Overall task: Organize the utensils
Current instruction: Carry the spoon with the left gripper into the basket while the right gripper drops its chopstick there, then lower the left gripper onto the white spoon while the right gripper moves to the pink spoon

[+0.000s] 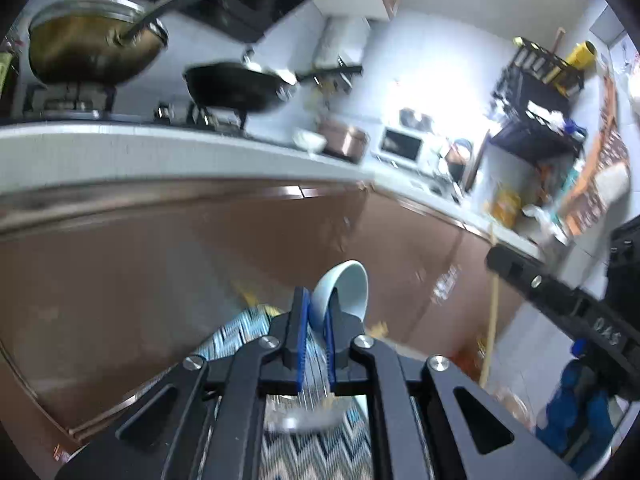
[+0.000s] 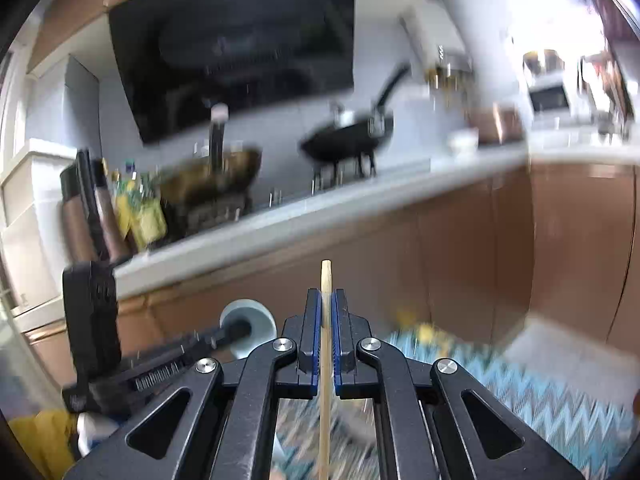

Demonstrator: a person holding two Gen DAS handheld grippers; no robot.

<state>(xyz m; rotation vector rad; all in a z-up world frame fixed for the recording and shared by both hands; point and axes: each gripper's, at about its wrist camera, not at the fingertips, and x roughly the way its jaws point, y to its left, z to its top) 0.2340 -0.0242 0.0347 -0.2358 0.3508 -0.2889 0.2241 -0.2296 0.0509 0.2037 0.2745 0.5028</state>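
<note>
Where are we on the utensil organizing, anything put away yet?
Nothing visibly put away yet. In hand: the left tongs are shut on a pale blue bowl, gripping its rim, and the right tongs are shut on a wooden chopstick. Both are held in the air in front of the brown cabinets, below the counter. Left: setting both down; no destination is identifiable in these blurred views.

A home kitchen: a black wok point(image 2: 347, 141) on a gas stove at 12 o'clock, range hood point(image 2: 240, 48) above, brown cabinets point(image 2: 460, 248) below.
</note>
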